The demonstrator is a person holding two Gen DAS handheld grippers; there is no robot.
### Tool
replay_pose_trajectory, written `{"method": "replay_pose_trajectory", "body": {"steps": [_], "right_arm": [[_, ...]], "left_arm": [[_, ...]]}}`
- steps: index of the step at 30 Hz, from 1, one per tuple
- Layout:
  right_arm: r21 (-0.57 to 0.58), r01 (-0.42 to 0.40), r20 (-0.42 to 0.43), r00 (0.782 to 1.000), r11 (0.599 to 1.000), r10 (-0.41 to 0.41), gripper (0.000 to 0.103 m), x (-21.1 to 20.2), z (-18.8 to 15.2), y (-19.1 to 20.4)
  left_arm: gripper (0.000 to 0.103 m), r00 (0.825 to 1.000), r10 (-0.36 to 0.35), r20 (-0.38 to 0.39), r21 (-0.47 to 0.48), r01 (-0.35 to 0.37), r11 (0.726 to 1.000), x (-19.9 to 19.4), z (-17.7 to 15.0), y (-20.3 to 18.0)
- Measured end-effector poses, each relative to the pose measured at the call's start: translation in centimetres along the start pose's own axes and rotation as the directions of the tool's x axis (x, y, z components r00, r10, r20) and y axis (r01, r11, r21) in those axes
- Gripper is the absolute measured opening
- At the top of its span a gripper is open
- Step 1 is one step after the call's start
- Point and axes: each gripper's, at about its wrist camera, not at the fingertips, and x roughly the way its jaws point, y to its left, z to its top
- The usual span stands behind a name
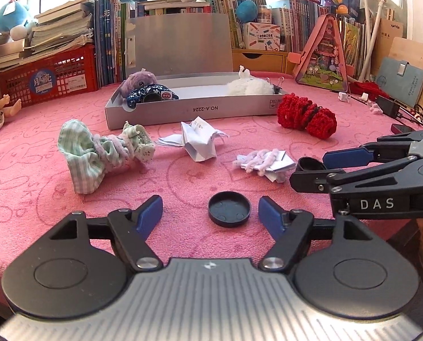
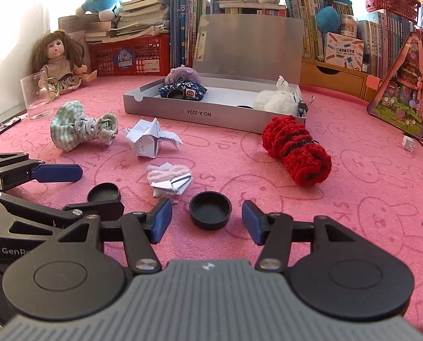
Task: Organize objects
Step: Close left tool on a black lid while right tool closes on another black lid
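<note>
- So each gripper has its own little black cap lined up. The left gripper [image 1: 210, 217] is spread wide, holding nothing, and the near cap [image 1: 229, 209] lies on the pink cloth [image 1: 40, 199] right between its blue fingertips, a bit closer to the right-side one.
- Same deal on the other side: the right gripper [image 2: 207, 221] is spread too, empty, with the second cap [image 2: 210, 209] sitting open side up just ahead and between its tips. In the left view this cap [image 1: 311, 164] peeks out behind the right gripper's finger, partly cut off.
- Caps are round, so no long axis to worry about. My guess is either hand can just close straight in; each one is clearly nearer to its own cap.
- The silver box [image 1: 183, 110] sits well beyond, lid up, already holding a blue patterned pouch [image 1: 151, 92], a purple plush [image 1: 141, 79] and a white fluffy toy [image 1: 249, 86].
- Not boxed yet, lying between grippers and box: green checked cloth bundle [image 1: 97, 153], crumpled paper [image 1: 197, 142], small paper-and-yarn wad [image 1: 264, 163], red knitted roll [image 1: 308, 115].
- Hard to tell: there's something dark in the box beside the white toy in the right view, mostly hidden by the box wall. Could be another cap, can't say.
</note>
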Motion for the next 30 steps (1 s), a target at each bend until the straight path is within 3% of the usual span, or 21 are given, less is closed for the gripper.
{"method": "replay_pose_trajectory", "body": {"steps": [2, 5, 9, 12, 30], "right_arm": [[-0.025, 0.023, 0.008, 1.000, 0.999, -0.023, 0.069, 0.1, -0.2, 0.4], [-0.031, 0.020, 0.015, 1.000, 0.999, -0.019, 0.065, 0.2, -0.4, 0.7], [-0.014, -0.001, 0.016, 1.000, 1.000, 0.001, 0.046, 0.1, -0.4, 0.9], [-0.018, -0.010, 0.017, 1.000, 1.000, 0.010, 0.040, -0.1, -0.4, 1.2], [0.009, -0.001, 0.020, 1.000, 1.000, 0.001, 0.039, -0.9, -0.8, 1.3]], "left_arm": [[0.069, 1.000, -0.002, 0.004, -0.001, 0.002, 1.000, -0.1, 0.0, 0.0], [0.067, 1.000, -0.001, 0.008, 0.003, 0.001, 1.000, -0.1, 0.0, -0.1], [0.067, 1.000, -0.001, 0.008, 0.003, 0.001, 1.000, -0.1, -0.1, -0.1], [0.067, 1.000, 0.000, 0.009, 0.003, 0.000, 1.000, -0.2, -0.1, -0.1], [0.066, 1.000, 0.009, 0.015, -0.005, -0.009, 1.000, -0.1, -0.1, -0.5]]}}
